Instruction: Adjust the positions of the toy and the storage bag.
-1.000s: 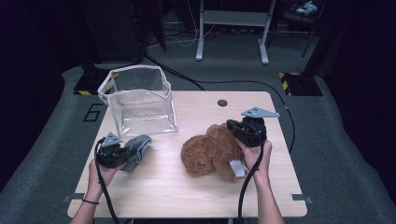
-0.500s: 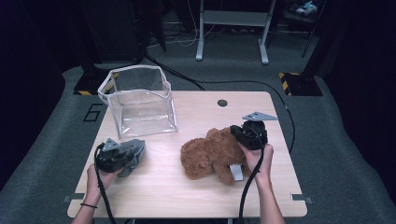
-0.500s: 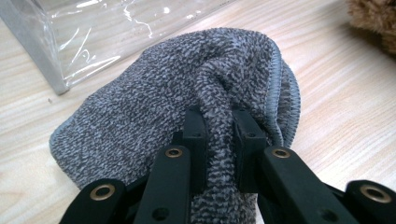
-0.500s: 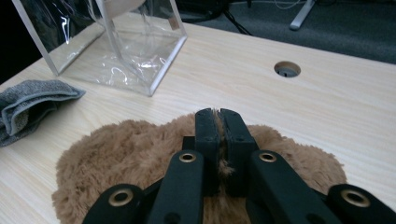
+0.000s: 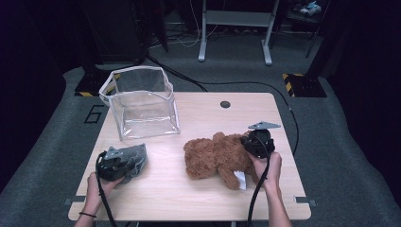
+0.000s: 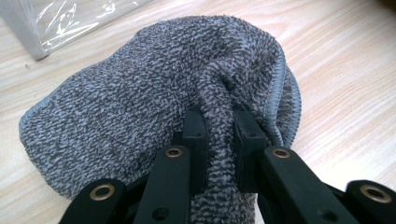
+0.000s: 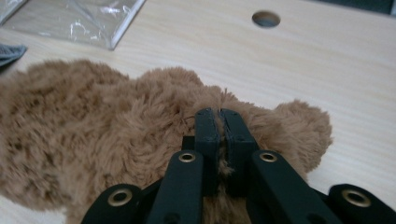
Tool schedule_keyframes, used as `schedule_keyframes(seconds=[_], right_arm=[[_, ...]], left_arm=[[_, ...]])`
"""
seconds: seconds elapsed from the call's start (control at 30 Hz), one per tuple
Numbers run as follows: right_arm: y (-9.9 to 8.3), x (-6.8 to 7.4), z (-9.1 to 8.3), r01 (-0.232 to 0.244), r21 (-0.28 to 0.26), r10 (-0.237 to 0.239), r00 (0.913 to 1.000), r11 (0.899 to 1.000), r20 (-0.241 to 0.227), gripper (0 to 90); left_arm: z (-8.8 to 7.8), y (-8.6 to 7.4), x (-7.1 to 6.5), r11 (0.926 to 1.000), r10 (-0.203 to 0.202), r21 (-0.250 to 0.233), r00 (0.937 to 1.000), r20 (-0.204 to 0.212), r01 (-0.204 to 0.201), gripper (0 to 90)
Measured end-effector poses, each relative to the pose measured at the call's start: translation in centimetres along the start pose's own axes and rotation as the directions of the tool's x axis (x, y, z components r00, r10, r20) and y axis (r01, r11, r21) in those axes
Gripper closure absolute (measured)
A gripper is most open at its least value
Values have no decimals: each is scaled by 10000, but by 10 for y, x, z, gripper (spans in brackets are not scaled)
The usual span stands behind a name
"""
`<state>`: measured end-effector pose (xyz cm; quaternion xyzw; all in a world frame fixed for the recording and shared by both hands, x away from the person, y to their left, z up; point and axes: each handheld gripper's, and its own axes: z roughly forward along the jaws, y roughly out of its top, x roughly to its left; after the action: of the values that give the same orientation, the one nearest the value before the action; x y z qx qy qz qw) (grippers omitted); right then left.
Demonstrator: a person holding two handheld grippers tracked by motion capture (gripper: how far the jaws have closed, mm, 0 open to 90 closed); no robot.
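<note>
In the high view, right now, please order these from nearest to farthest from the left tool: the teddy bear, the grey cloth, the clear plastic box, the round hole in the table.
1. Grey cloth: held in the left tool, front left of the table.
2. Clear plastic box: behind it, back left.
3. Teddy bear: to the right, held by the right tool.
4. Round hole: back, right of centre.

The box and the bear are nearly equal.

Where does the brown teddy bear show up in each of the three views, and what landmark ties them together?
High view: teddy bear lies right of the table's centre, at the right gripper.
Left gripper view: the bear is not in this picture.
Right gripper view: it fills the left and centre, fur pinched between the fingers.
Shared landmark: the clear plastic container.
</note>
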<state>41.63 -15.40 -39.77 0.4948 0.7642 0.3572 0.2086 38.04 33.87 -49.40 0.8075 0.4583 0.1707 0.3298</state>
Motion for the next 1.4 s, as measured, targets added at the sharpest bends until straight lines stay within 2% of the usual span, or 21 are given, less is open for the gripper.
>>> schedule_keyframes(seconds=[0.03, 0.1, 0.17, 0.2, 0.27, 0.3, 0.33, 0.37, 0.43, 0.47, 0.5, 0.57, 0.63, 0.67, 0.7, 0.77, 0.83, 0.9, 1.07, 1.23, 1.4], right_arm=[[-4, -2, 3, -126, 141, 128, 9999, 9998, -110, 865], [-8, -4, 7, -171, 322, 177, 9997, 9993, -187, 863], [-13, -4, 12, -246, 451, 258, 9993, 9987, -259, 861], [-14, -5, 14, -226, 411, 235, 9995, 9989, -223, 859], [-16, -7, 15, -140, 346, 153, 9991, 9993, -384, 839], [-16, -8, 15, -80, 369, 98, 9987, 9993, -504, 799], [-16, -10, 13, 30, 306, -11, 9980, 9995, -640, 649], [-14, -12, 11, -56, 374, 84, 9972, 9993, -737, 543], [-10, -13, 7, -467, 287, 493, 9936, 9985, -1019, 376], [-7, -11, 5, -386, 246, 414, 9914, 9990, -1245, 286], [-5, -6, 3, -277, 171, 296, 9916, 9995, -1256, 211], [-1, 8, 3, 50, 86, -38, 9906, 10000, -1369, 147], [1, 24, 9, 604, 99, -583, 9874, 9981, -1473, 137], [2, 33, 14, 721, 321, -669, 9879, 9969, -1400, 137], [2, 39, 20, 1044, 510, -971, 9868, 9932, -1300, 138], [-2, 47, 33, 1534, 1022, -1442, 9853, 9829, -918, 145], [-4, 49, 40, 1768, 1186, -1711, 9836, 9771, -566, 169], [-6, 48, 42, 1683, 1256, -1629, 9853, 9777, -519, 204], [-8, 47, 46, 1807, 1559, -1802, 9835, 9711, -171, 267], [-12, 46, 47, 1822, 1596, -1872, 9822, 9702, 165, 296], [-14, 43, 47, 1928, 1683, -2037, 9777, 9667, 501, 304]], left_arm=[[1, -1, -1, 9998, -125, -129, 9999, -30, 124, 786], [0, -2, 0, 10000, -21, -35, 10000, -17, 21, 787], [0, -2, 0, 9999, -103, -2, 9999, -23, 103, 787], [1, -3, -1, 9998, -117, -129, 9999, -84, 116, 787], [1, -4, -1, 9999, -114, -87, 9999, -59, 114, 787], [0, -4, -1, 10000, -88, 16, 10000, -16, 88, 787], [0, -5, 0, 10000, -63, 1, 10000, -14, 63, 787], [0, -5, 0, 10000, -68, -5, 10000, -7, 68, 787], [2, -6, -1, 9998, -158, -99, 9999, -57, 157, 786], [2, -6, -1, 9999, -109, -103, 9999, -76, 108, 787], [2, -6, -1, 9999, -120, -115, 9999, -75, 120, 787], [2, -6, -1, 9999, -121, -54, 9999, -46, 121, 786], [2, -7, 0, 9998, -151, -117, 9999, -26, 150, 787], [2, -8, 0, 9998, -186, -104, 9998, -2, 186, 787], [3, -8, 0, 9996, -200, -190, 9998, -25, 199, 787], [2, -8, -1, 9998, -145, -169, 9999, -19, 145, 787], [2, -8, -1, 9998, -108, -189, 9999, -22, 108, 787], [1, -8, 0, 9998, -132, -143, 9999, 11, 133, 789], [-4, -14, 0, 9997, -190, -167, 9998, 43, 191, 790], [-14, -22, 3, 10000, -80, 28, 10000, 33, 80, 790], [-23, -32, 6, 9998, -181, -96, 9998, 89, 182, 788]])
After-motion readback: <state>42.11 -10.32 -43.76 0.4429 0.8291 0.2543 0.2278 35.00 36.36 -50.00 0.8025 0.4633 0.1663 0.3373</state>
